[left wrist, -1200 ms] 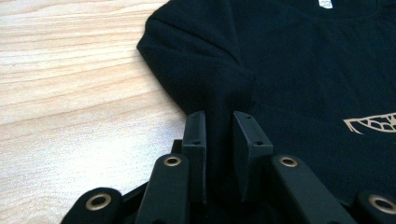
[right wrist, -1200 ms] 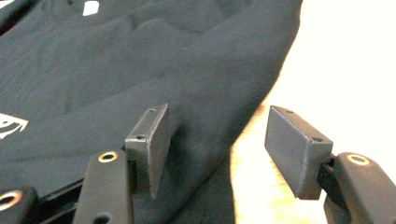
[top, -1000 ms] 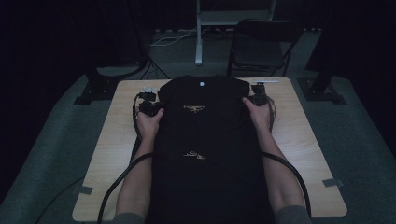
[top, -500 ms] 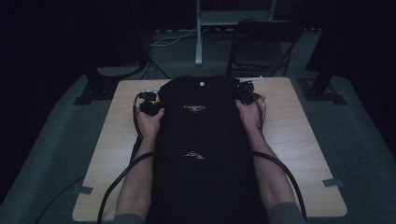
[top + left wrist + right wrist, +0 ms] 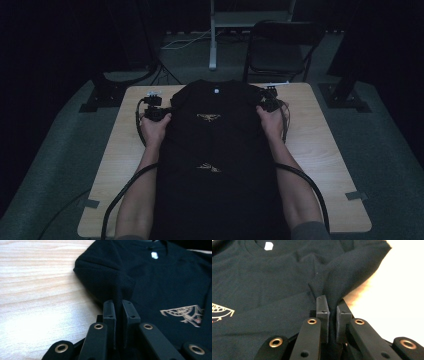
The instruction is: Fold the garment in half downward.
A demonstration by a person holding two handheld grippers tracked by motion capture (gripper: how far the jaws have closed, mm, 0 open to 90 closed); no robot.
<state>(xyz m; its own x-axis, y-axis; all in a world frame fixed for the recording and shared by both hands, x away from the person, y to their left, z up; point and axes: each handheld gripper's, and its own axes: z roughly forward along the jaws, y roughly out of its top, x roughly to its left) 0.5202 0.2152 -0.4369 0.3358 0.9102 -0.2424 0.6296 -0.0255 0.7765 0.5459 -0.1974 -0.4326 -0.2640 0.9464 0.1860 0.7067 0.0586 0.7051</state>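
High view: black T-shirt [image 5: 217,165] lies flat on the wooden surface [image 5: 325,150], long axis running from the collar at the far edge toward the person, hem at the near edge. Left tool [image 5: 156,113] sits at the shirt's left side edge, just below the shoulder; right tool [image 5: 269,104] mirrors it at the right side edge. Both sit at about the same level along the shirt, one hand on each flank, so neither arm is nearer; the garment spans the gap between them.

Left gripper view: left tool [image 5: 118,311] has its jaws drawn nearly together, having just been closing, with a ridge of dark cloth of the T-shirt [image 5: 160,282] pinched between them at the folded sleeve edge. Collar label lies up and to the right; bare surface [image 5: 37,290] off to the left.

Right gripper view: right tool [image 5: 331,307] likewise clamped, jaws just closed, a pleat of the T-shirt [image 5: 274,290] rising between the pads. Collar label up-left, bright surface [image 5: 402,290] to the right.

Judgement: with both flanks pinched at shoulder level, the next move likely carries the collar end along the long axis toward the hem, both hands travelling together.
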